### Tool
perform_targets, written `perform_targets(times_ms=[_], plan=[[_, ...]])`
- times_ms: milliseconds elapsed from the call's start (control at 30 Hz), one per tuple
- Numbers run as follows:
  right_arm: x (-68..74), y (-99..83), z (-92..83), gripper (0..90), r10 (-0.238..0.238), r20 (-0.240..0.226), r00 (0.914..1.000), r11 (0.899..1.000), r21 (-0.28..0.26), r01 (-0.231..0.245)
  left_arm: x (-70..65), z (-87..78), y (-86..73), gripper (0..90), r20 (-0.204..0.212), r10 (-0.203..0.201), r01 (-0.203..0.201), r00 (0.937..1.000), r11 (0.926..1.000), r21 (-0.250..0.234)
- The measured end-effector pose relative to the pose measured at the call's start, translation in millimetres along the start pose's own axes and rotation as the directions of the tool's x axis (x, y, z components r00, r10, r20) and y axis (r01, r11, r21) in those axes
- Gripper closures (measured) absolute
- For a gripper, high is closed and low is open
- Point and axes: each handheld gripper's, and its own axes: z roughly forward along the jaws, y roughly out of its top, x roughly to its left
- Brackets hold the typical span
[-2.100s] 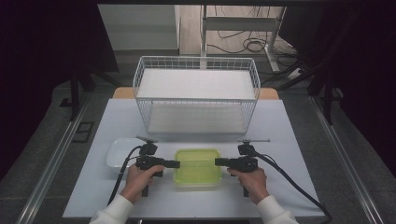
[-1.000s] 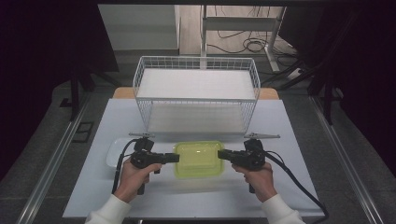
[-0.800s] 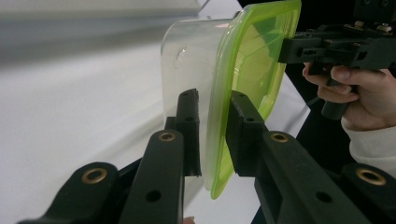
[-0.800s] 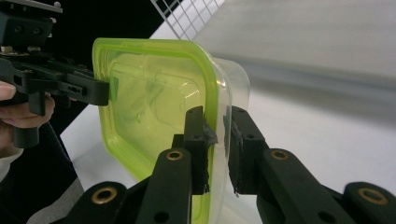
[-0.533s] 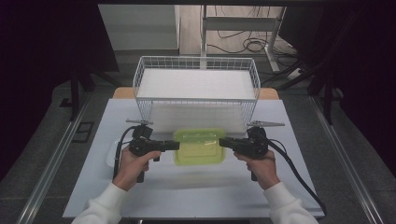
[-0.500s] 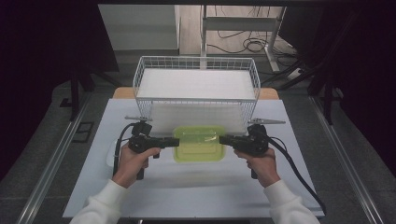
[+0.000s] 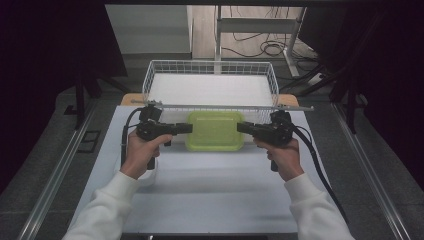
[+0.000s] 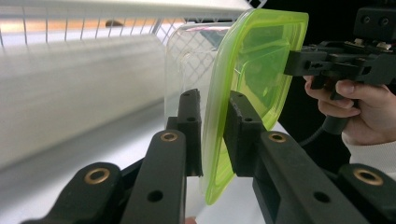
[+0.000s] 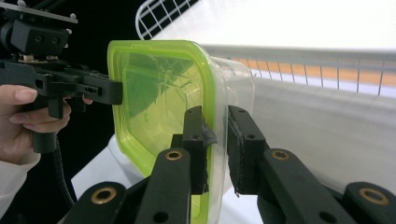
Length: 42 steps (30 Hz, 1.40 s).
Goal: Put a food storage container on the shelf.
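A clear container with a lime-green lid point(image 7: 215, 131) hangs in the air just in front of the wire basket point(image 7: 210, 64), held level between both grippers. My left gripper point(image 7: 189, 128) is shut on its left rim and my right gripper point(image 7: 241, 127) on its right rim. In the left gripper view the pads point(image 8: 236, 107) pinch the green lid's edge point(image 8: 254, 60), with the right gripper point(image 8: 299, 63) clamped on the far side. In the right gripper view my jaws point(image 9: 217, 112) grip the rim of the container point(image 9: 159, 88), and the left gripper point(image 9: 114, 91) holds the opposite edge.
The white wire basket's front rim point(image 7: 225, 106) runs just behind the container. A white dish point(image 7: 150, 175) lies on the table point(image 7: 210, 190) under the left wrist. Cables trail from both grippers toward the table's sides.
Both hands have lifted the container off the table and carried it up and forward toward the basket. The white dish stays where it was.
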Motion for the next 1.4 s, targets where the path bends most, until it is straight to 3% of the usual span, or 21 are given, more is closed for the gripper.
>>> perform_targets(times_ms=[200, 567, 900, 1133, 1400], plan=[[-4.9, 18.9, 4.3, 77.4, 0.006, -0.012, 0.9999, 1.000, -0.010, -0.006, 4.6, -0.7, 23.8, 78.1, -0.013, 0.005, -0.005, 0.9999, 0.9999, -0.008], [-4.1, 53.4, 10.3, 77.1, -0.017, -0.013, 0.9998, 1.000, -0.018, 0.017, 9.5, -6.4, 51.7, 78.5, -0.017, 0.007, -0.007, 0.9998, 0.9993, -0.036], [-5.6, 64.9, 10.9, 76.9, -0.013, -0.020, 0.9997, 0.999, -0.035, 0.012, 10.0, -7.5, 65.7, 78.7, -0.022, 0.012, -0.013, 0.9997, 0.9989, -0.045], [-9.0, 78.1, 13.0, 76.9, -0.008, -0.024, 0.9997, 0.999, -0.054, 0.006, 9.5, -8.9, 85.6, 78.8, -0.035, 0.023, -0.025, 0.9991, 0.9989, -0.040], [-16.3, 99.5, 22.9, 77.0, 0.016, -0.028, 0.9995, 0.999, -0.043, -0.017, 20.9, -6.4, 107.4, 79.1, -0.042, 0.016, -0.018, 0.9990, 0.9990, -0.041]])
